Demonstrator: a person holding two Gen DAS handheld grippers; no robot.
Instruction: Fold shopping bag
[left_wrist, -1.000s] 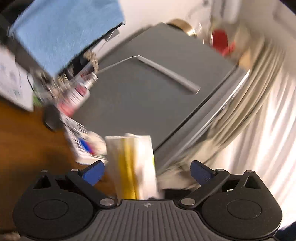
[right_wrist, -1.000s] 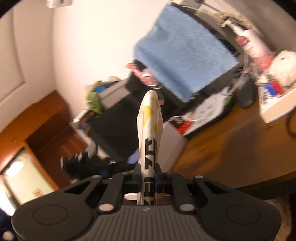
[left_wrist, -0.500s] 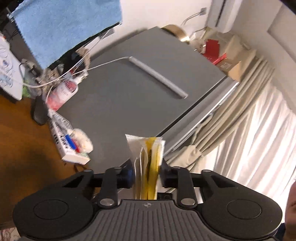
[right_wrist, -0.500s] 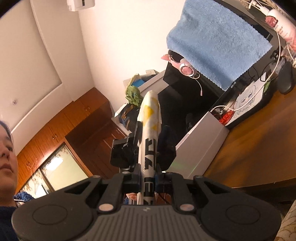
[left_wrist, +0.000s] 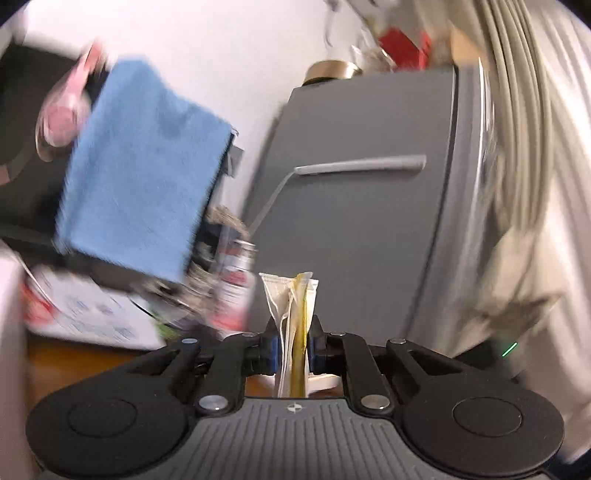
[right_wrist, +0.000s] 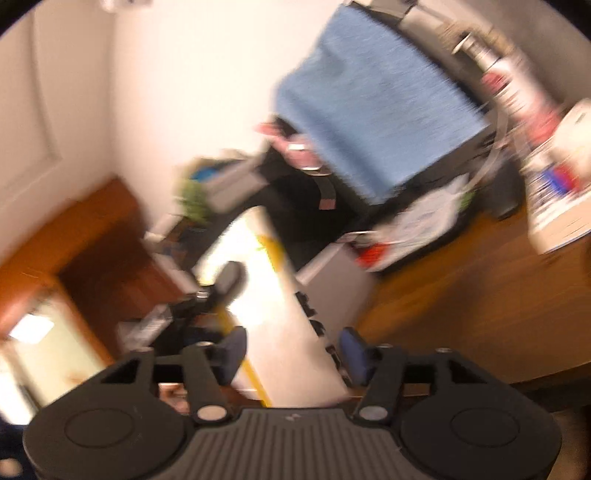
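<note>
The shopping bag (left_wrist: 291, 310) is white with yellow parts and black lettering, folded into a narrow strip. My left gripper (left_wrist: 291, 341) is shut on its edge, which sticks up between the blue pads. In the right wrist view the shopping bag (right_wrist: 273, 306) spreads out wider and lies between the fingers of my right gripper (right_wrist: 290, 349), which stand open on either side of it. Behind the bag there, the other gripper (right_wrist: 207, 295) shows dark and blurred. Both views are smeared by motion.
A blue towel (left_wrist: 140, 170) hangs over a dark monitor above a cluttered wooden desk (right_wrist: 480, 314). A grey fridge (left_wrist: 354, 221) stands to the right with beige curtains (left_wrist: 524, 184) beside it. Bottles and a white box (right_wrist: 554, 206) sit on the desk.
My left gripper closed on the bag and stays shut. My right gripper, shut on the bag half a second ago, has opened, and the bag now spreads between its fingers. Both views swung.
</note>
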